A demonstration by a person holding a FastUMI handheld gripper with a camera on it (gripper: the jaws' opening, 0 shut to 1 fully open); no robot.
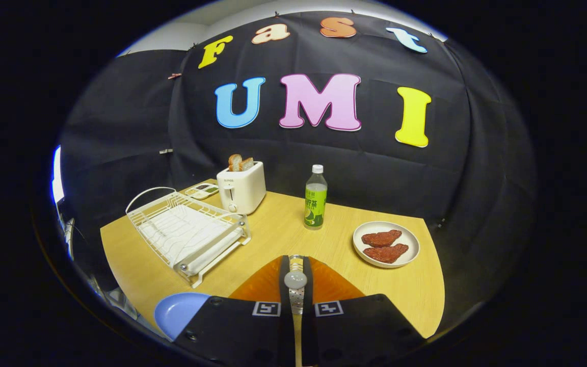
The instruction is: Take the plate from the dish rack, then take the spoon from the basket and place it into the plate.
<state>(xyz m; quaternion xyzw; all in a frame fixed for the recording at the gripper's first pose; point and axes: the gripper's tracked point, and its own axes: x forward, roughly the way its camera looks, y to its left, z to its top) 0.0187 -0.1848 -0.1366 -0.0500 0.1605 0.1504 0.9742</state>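
We see the gripper (296,278) closed on the spoon (296,295), both fingers (284,278) pressing its metal handle, which runs upright between them with a round part near the tips. The gripper is held level above the table's near edge, looking toward the far wall. An orange basket (334,285) lies just behind the fingers, largely hidden by them. A blue plate (176,311) sits at the table's near left corner, partly cut off by the gripper body. The white rack (186,232) stands along the left edge, with a toaster (242,188) holding bread at the far left corner; its small front lettering is too small for us to read. A green-labelled bottle (316,199) stands mid-table. A white dish (386,243) with two brown pieces sits near the right edge.
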